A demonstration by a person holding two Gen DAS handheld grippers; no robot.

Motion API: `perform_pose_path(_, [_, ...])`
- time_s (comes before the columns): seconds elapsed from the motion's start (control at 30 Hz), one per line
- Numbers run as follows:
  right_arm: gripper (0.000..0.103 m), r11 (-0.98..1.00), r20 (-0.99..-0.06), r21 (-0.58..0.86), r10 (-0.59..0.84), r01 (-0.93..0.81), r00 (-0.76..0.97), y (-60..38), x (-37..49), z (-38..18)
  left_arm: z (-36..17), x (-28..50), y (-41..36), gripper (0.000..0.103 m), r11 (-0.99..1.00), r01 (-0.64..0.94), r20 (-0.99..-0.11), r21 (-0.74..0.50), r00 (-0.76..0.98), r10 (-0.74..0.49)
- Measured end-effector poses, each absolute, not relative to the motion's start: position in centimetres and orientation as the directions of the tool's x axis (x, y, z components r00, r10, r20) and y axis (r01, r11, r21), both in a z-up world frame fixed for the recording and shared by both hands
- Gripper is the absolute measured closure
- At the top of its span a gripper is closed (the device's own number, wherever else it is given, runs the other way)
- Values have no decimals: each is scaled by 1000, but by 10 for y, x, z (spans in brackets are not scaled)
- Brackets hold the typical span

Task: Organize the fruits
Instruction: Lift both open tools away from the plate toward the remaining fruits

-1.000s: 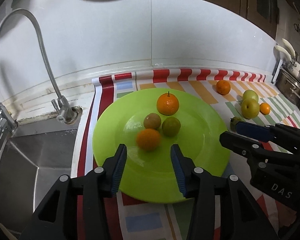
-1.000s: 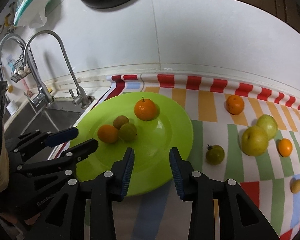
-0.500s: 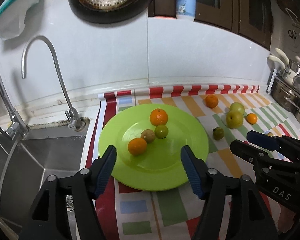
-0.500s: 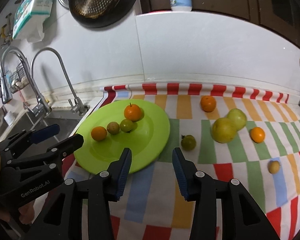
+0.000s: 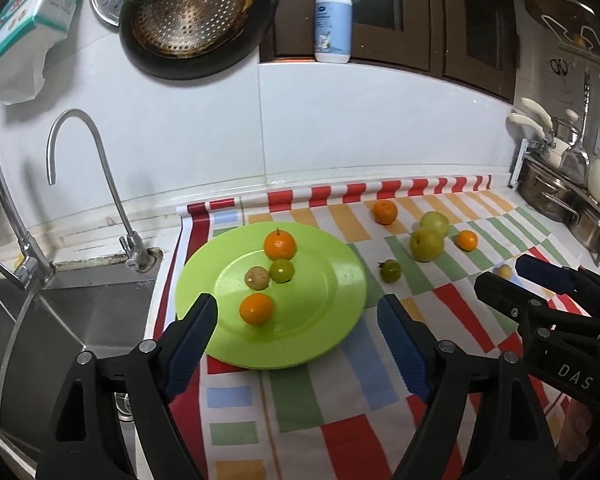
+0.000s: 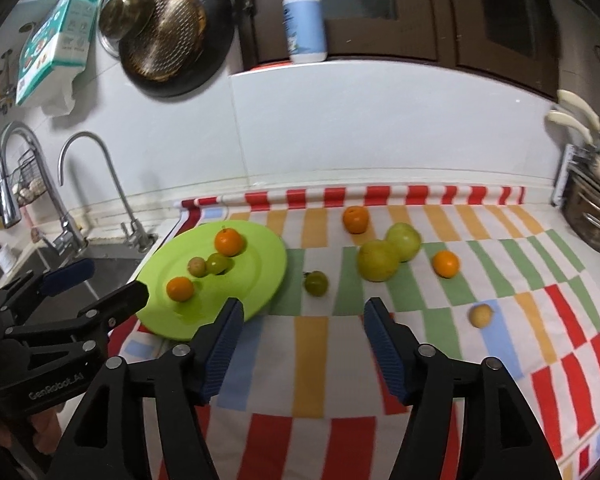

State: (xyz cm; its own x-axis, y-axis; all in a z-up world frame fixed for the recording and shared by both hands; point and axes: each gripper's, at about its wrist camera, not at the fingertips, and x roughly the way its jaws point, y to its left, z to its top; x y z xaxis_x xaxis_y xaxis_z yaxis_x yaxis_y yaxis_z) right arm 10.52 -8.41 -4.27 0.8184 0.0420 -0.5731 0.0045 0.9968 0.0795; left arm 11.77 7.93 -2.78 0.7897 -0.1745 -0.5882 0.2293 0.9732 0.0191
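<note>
A lime-green plate (image 5: 332, 300) (image 6: 260, 280) lies on the striped cloth and carries two oranges (image 5: 256, 309) (image 5: 280, 245), a brownish fruit (image 5: 257, 278) and a small green one (image 5: 281, 271). Loose on the cloth to its right are a small dark-green fruit (image 6: 316, 283), two large green apples (image 6: 379, 261) (image 6: 403, 241), two oranges (image 6: 355, 219) (image 6: 445, 263) and a small yellow fruit (image 6: 481, 315). My left gripper (image 5: 298, 320) hovers over the plate's near edge, jaws opening, nothing between them. My right gripper (image 6: 303, 322) hangs over the cloth short of the dark-green fruit, jaws opening and empty.
A steel sink (image 5: 40, 320) with a curved tap (image 5: 80, 160) sits left of the plate. Pots (image 5: 556, 196) stand at the far right. A pan (image 5: 192, 16) and a lotion bottle (image 5: 333, 16) are up on the wall and ledge.
Both grippers have drawn back and up from the plate, so more of the counter shows. Both pairs of jaws have spread wider, with nothing in them.
</note>
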Motion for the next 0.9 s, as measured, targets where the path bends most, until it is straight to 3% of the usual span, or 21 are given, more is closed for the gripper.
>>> perform_pose_path(0.27, [32,995,-550,78,-3,55,835,-107,88,-35,-20,106,59,13,971,237,-563,23,806,-183])
perform_pose_path(0.9, [31,987,-538,75,-80,143,839,-166,77,-34,-18,104,9,12,966,259,-536,23,819,-206])
